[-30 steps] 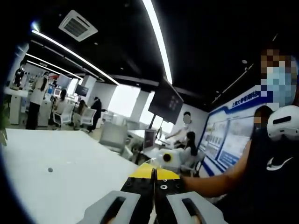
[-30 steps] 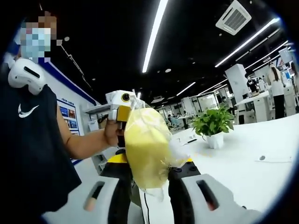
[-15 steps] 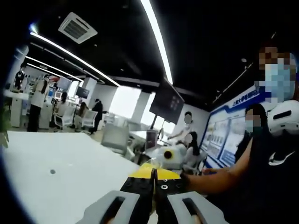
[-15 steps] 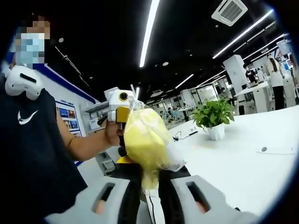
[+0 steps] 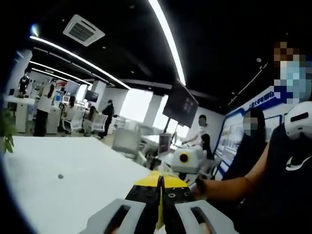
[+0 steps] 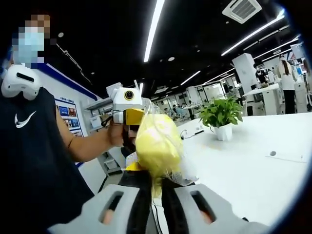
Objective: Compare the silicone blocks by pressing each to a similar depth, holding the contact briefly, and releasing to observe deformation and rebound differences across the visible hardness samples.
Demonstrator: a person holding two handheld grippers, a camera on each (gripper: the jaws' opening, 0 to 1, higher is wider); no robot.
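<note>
Right gripper (image 6: pixel 155 184) pinches the yellow block (image 6: pixel 158 145) in its clear bag (image 6: pixel 181 171), jaws almost closed on its lower end; its long axis points to 12 o'clock. Left gripper (image 5: pixel 160 189) is closed and holds nothing. Behind, at 3 o'clock, a plant (image 6: pixel 221 113) stands on the white table (image 6: pixel 253 165).

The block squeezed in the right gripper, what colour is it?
Yellow: the block, in a clear plastic wrap, shows best in the right gripper view, pinched by the right gripper.

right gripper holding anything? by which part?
Yes: the right gripper pinches the bagged yellow block at its lower end. Left gripper is shut, nothing visibly held.
</note>
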